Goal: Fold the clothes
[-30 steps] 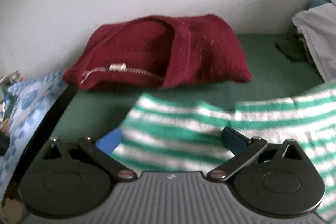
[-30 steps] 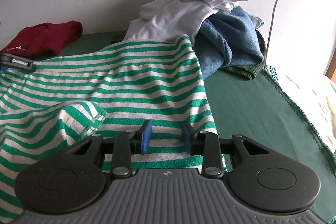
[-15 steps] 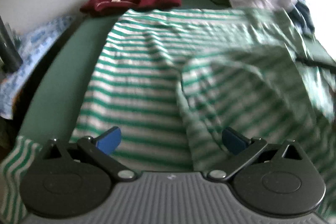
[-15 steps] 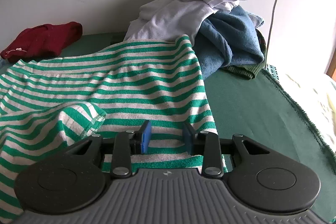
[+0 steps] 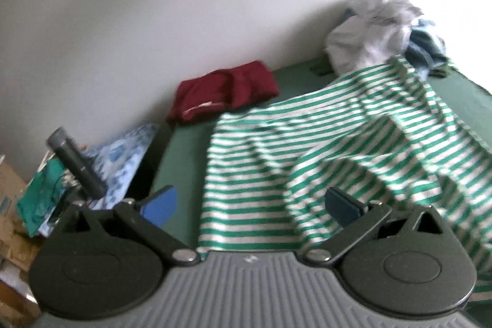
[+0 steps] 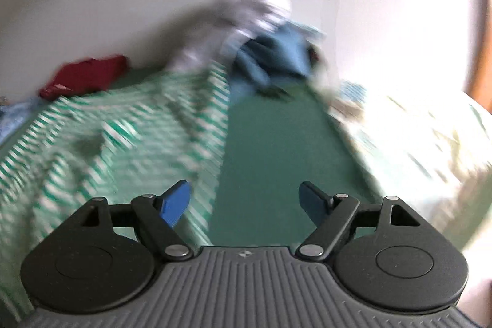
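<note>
Fingers first: my right gripper point(image 6: 244, 203) has its blue pads spread and still opening, with nothing pinched between them. Only green cover shows in the gap, and the edge of the striped shirt point(image 6: 129, 140) lies just beside the left pad. This view is heavily smeared, so finer detail is lost.

My left gripper point(image 5: 250, 205) also stands wide, pads well apart and gripping nothing. The near part of the same striped shirt point(image 5: 307, 149) lies under and between its fingers, though I cannot tell if a pad brushes the cloth.

Moving outward, the green-and-white shirt is spread over the middle of the green cover point(image 6: 270, 149) that carries everything. It is rumpled, not flat. One flap point(image 5: 384, 162) is turned over on top of the body toward the right side. I read that as a first fold begun, loosely laid and not smoothed.

At the far edge against the wall point(image 5: 153, 5) sits a dark red sweater point(image 5: 224, 91), bunched into a compact heap; whether it counts as folded I cannot say. In the far right corner a pile waits: a crumpled white garment point(image 5: 369, 29) over blue clothes point(image 6: 276, 54), plainly unfolded.

Off the left edge lie a blue patterned cloth point(image 5: 123, 152) and a grey tube point(image 5: 77, 162).

My judgement: the job is early. The shirt needs more folds, and the corner pile is untouched.
</note>
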Demonstrator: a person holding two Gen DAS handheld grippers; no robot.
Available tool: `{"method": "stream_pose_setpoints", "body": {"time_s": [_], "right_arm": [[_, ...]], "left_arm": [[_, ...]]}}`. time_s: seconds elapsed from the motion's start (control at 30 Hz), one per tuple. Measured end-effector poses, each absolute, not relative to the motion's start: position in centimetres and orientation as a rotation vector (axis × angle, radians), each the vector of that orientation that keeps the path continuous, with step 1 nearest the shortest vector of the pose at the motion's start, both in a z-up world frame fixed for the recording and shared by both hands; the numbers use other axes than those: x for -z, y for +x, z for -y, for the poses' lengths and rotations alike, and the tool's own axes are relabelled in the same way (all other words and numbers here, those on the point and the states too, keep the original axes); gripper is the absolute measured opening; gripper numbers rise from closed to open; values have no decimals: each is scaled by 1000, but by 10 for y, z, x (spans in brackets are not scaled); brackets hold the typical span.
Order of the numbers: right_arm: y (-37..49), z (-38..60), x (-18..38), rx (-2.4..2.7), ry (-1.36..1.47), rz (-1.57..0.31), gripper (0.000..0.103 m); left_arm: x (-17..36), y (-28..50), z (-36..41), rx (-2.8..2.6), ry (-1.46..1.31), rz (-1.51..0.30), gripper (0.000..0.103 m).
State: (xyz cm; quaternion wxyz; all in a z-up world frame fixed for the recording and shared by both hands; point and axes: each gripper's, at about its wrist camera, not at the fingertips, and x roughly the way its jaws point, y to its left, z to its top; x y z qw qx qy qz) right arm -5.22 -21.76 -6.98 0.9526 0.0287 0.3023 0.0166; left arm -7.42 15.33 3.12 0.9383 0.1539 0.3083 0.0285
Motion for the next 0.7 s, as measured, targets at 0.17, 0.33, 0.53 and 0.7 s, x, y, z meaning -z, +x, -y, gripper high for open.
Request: {"method": "stream_pose_setpoints", "body": {"time_s": [0.17,0.33,0.53,0.7], "right_arm": [[-110,275,82,150,145,-693,80],[-134,286,88,117,154,-724,73],[-151,305,86,101,238,-740,70],[-151,318,87,53,276,-814,29]], "left_arm": [[-12,-71,-92,123,322,-692,102],[12,-79,-26,317,342,-746,102],[15,-104,39,568,352,-709,102],[23,-129,91,761,460,-656,102]]}}
